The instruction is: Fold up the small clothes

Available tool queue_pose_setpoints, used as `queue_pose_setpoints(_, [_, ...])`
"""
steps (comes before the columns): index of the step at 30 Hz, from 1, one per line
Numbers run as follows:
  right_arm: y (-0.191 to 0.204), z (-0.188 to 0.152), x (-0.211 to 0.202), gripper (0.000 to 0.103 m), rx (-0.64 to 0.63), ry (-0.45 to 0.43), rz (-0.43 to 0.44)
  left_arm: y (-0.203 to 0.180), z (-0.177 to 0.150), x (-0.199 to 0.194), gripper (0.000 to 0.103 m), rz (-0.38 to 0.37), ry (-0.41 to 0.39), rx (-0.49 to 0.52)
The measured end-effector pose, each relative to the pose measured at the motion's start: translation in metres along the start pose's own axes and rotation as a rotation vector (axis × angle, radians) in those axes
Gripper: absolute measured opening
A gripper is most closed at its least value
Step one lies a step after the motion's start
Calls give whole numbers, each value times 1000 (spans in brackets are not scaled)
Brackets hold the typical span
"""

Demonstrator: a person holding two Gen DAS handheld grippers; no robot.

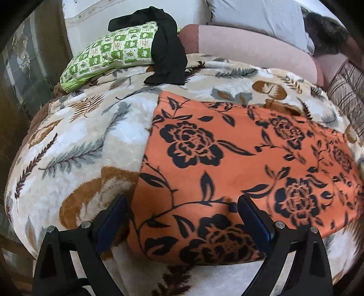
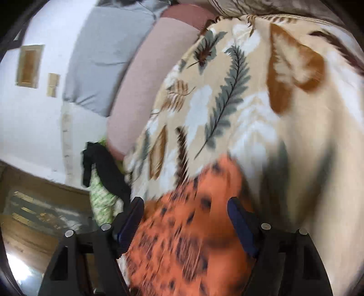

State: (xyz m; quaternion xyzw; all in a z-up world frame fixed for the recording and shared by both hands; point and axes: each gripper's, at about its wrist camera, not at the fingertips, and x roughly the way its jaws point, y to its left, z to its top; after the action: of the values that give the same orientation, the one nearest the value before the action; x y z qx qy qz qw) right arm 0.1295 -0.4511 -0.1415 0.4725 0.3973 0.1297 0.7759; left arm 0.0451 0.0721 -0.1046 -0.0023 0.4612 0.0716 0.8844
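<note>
An orange cloth with black flowers (image 1: 227, 164) lies flat on the leaf-patterned blanket (image 1: 79, 136) of a bed. My left gripper (image 1: 182, 205) stands open just above the cloth's near left corner, one finger over the blanket and one over the cloth. In the right wrist view the picture is blurred by motion. There my right gripper (image 2: 185, 205) is open too, with the orange cloth (image 2: 186, 239) lying under and between its fingers, not pinched. A black garment (image 1: 168, 52) is draped over a green-checked pillow (image 1: 107, 54) at the far side.
A pink bolster (image 1: 250, 50) and a grey pillow (image 1: 257, 13) line the bed's far edge against a white wall. A striped cushion (image 1: 348, 95) sits at the right. The bed's left edge drops to a dark wooden floor (image 2: 34, 234).
</note>
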Motion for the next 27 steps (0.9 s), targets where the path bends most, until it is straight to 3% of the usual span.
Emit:
queue_pose_setpoints(6, [-26,-116,-41,81,129,57,15,-21,-1,-20,97,-59,-37,37])
queue_pose_setpoints(9, [-51,-138,-29,81,227,64,-2,-32,1,-30,97,-83,-54,65])
queue_pose_setpoints(14, [-52,-127,-30,81,246,-50,49,-42,0,-43,97,-97,-76,78])
queue_pose_setpoints(18, [-59,-118,-20,81,323,-76,35,-50,-1,-45,97,-100,-78,102])
queue_pose_setpoints(23, [-38,-110,-23,77,282,-123,47,-60,0,-40,97,-92,-67,133])
queue_pose_setpoints(27, [-37,-106,-16,77,229,-103,-22,-65,4,-34,97,-81,-48,128])
